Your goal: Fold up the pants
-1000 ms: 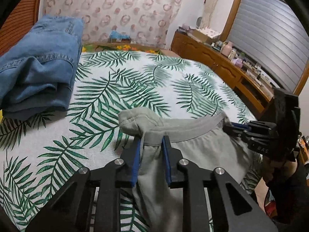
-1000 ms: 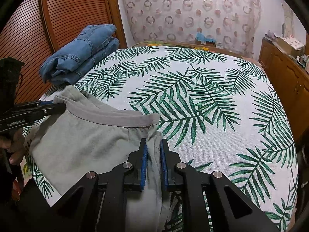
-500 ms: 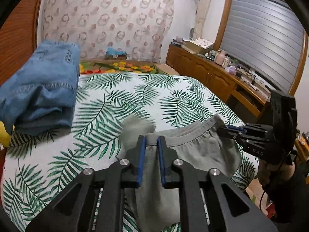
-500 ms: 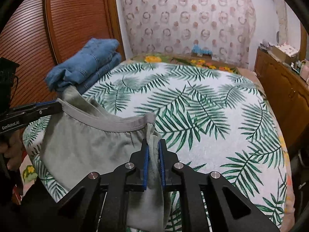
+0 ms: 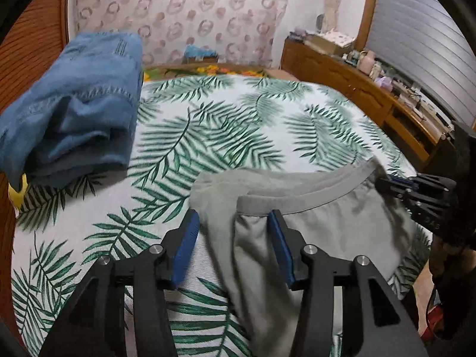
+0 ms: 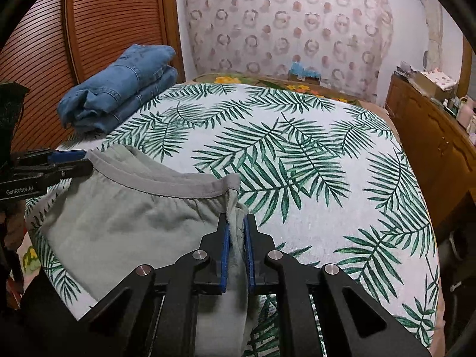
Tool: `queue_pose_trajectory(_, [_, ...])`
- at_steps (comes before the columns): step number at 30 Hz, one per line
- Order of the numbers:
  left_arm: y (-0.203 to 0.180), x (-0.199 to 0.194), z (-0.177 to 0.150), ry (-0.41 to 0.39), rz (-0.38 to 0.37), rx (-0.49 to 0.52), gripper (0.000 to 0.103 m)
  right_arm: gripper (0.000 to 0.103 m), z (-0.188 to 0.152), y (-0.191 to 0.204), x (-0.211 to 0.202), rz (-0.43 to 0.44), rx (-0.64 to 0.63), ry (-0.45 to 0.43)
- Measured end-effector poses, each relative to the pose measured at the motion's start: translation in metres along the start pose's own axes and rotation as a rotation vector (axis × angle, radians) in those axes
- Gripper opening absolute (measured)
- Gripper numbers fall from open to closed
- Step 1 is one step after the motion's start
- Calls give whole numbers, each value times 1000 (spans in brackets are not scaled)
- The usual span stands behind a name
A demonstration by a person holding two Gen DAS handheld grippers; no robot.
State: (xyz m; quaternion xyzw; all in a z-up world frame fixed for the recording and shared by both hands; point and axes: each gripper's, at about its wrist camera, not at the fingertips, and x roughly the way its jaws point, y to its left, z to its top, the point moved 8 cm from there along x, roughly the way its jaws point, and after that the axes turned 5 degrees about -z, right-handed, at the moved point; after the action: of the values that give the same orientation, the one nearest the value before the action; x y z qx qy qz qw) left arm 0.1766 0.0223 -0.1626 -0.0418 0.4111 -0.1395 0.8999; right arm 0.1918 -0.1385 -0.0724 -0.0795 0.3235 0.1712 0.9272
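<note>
Change: since half a second ago we have spread the left gripper (image 5: pixel 233 227), its blue pads now wide apart around the waistband corner it was pinching.
Right gripper (image 6: pixel 236 229): clamped on the opposite corner of the grey-green soft cotton pants (image 6: pixel 125 214).
Pants: low centre of both frames, at the near edge of the palm-leaf printed bedsheet (image 6: pixel 297 160).
Axis: waistband runs gripper to gripper, legs hanging toward us; our left is nearer the freed corner.
Beyond: folded blue denim jeans (image 5: pixel 74 104), upper left.

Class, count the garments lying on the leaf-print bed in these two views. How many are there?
2: the folded blue jeans by the wooden door, and the grey pants at the near edge. Others may lie out of frame.
</note>
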Motion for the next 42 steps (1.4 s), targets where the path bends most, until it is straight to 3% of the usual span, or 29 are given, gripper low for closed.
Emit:
queue_pose_trajectory(3, [4, 11, -6, 40, -12, -17, 50, 9, 0, 1, 1, -2, -3, 0])
queue_pose_trajectory(7, [5, 14, -4, 33, -28, -22, 50, 9, -1, 0, 2, 10, 9, -2])
queue_pose_trajectory(9, [2, 15, -3, 27, -52, -11, 37, 9, -1, -2, 2, 21, 19, -7])
queue_pose_trajectory(11, [-3, 14, -4, 24, -104, -20, 18, 9, -3, -3, 0, 41, 30, -17])
queue_pose_trajectory(13, [-6, 9, -4, 5, -109, -10, 15, 9, -3, -5, -3, 52, 42, -35])
queue_pose_trajectory(26, [-45, -76, 33, -230, -150, 60, 14, 9, 17, -14, -58, 65, 58, -170])
queue_pose_trajectory(42, [-52, -131, 62, -361, -105, 116, 14, 9, 52, -7, -111, 59, -13, -311])
